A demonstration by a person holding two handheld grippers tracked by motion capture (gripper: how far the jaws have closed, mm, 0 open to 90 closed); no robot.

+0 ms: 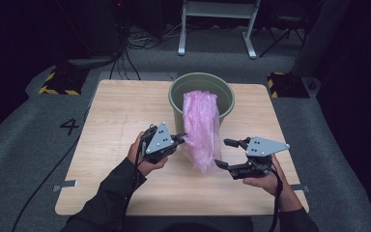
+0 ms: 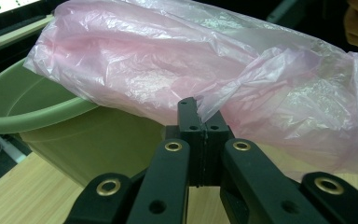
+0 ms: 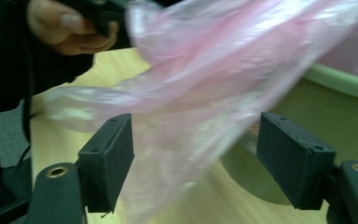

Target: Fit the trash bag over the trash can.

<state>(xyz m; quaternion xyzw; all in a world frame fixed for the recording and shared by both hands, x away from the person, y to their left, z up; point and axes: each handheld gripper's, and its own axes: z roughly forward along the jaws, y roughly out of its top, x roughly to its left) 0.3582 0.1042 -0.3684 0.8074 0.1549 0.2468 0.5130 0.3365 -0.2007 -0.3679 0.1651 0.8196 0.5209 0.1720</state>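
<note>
A pink bag (image 1: 202, 126) hangs over the near rim of the green bin (image 1: 179, 87) at the far middle of the table (image 1: 111, 116), its lower end trailing down to the tabletop between the two grippers. The left gripper (image 1: 180, 137) has its jaws pressed together on the bag's left edge, just in front of the bin wall, while the right gripper (image 1: 226, 153) stands with jaws wide apart beside the bag's lower right edge, nothing pinched between them. Bare tabletop lies open to the left, the right and the near side of the hands, and the bin's far side sits close to the table's far edge.
</note>
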